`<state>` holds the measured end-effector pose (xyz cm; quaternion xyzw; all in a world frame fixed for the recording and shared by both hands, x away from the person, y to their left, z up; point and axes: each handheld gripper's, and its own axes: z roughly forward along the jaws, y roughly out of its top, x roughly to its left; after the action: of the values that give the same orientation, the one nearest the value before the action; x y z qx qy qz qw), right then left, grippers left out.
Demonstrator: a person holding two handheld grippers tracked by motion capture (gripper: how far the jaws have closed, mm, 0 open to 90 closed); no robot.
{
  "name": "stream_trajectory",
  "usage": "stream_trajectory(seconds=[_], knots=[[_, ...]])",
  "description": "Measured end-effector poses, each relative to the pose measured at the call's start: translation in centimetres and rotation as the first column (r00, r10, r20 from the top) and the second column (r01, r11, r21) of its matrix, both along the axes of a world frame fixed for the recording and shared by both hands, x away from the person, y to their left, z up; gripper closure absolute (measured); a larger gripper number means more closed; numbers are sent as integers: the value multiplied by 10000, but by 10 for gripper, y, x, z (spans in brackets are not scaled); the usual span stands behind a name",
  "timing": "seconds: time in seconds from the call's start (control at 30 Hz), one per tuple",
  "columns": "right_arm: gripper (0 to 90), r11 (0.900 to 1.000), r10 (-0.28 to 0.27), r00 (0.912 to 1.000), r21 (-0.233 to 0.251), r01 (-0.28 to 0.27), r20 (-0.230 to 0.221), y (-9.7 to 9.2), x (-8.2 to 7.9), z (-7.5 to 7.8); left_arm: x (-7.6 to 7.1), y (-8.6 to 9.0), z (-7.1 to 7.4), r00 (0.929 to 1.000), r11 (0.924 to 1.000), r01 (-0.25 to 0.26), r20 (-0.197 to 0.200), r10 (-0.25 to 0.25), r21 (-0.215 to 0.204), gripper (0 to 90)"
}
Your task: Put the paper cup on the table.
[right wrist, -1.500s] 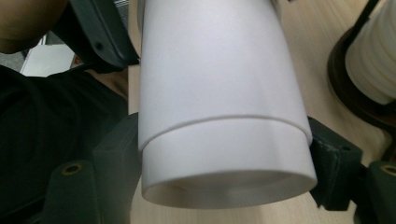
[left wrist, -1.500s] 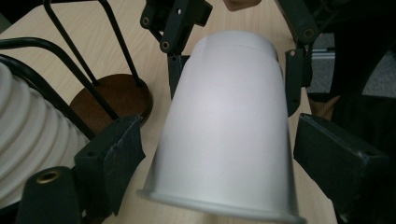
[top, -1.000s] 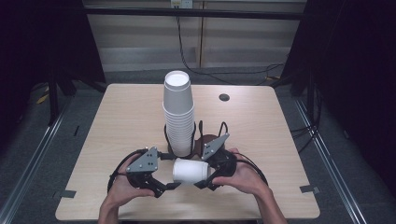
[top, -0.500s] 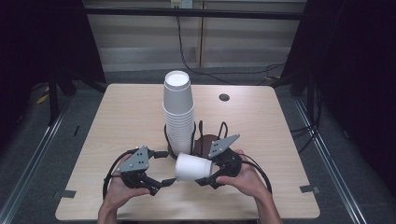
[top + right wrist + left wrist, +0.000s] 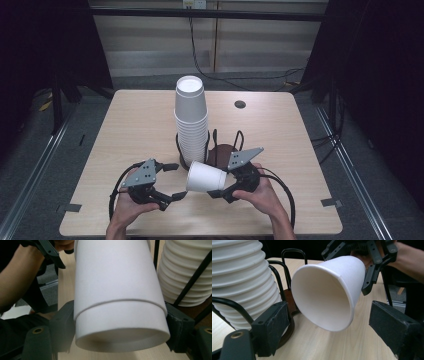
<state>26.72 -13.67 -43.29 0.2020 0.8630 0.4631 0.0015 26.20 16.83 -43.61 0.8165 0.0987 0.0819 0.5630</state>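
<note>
Right gripper (image 5: pixel 220 192): black two-jaw tool with flat, matt pads and a grey three-cornered plate on top; jaws clamped on the base end of a cup, one pad on each side of it, as the right gripper view shows. Held in the person's right hand (image 5: pixel 262 195).

Paper cup (image 5: pixel 206 177): white, smooth, tapered, with a rolled rim; in the right gripper view it reads as two nested cups, a seam ringing the wall. Carried on its side above the table, mouth turned toward the left gripper, base toward the right one.

Left gripper (image 5: pixel 175 181): same build, black with grainy pads; jaws parted and holding nothing. In the left gripper view the cup's open mouth sits ahead of and between the two pads, touching neither.

Stack of cups (image 5: pixel 190 117): white, ribbed where the rims overlap, upright, just behind the held cup.

Wire holder (image 5: pixel 220 145): thin black looped rods on a round dark-brown base, around the foot of the stack.

Table (image 5: pixel 135 120): pale wood-grain top, rectangular with rounded corners; a small dark round grommet (image 5: pixel 240 104) near the far edge.
</note>
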Motion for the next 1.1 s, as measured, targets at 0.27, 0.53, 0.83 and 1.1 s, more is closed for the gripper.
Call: stream_trajectory(seconds=[0.27, 0.53, 0.83, 1.1], knots=[[237, 9971, -59, 10000, 762, 57, 27, -5, -2, -9, -1, -1, -3, 10000, 10000, -61, -74, 61, -28, 157], [236, 9881, -98, 9999, 1533, 87, 61, -8, -4, -18, -1, -1, -6, 9999, 9995, -15, -154, 10, -315, 157], [236, 9716, -154, 9992, 2367, 61, 374, -9, -7, -27, -2, 0, -9, 9993, 9978, 161, -331, -183, -646, 157], [236, 9591, 45, 9988, 2824, -182, 491, -6, -8, -31, -5, 1, -11, 9992, 9953, 319, -228, -341, -915, 155]])
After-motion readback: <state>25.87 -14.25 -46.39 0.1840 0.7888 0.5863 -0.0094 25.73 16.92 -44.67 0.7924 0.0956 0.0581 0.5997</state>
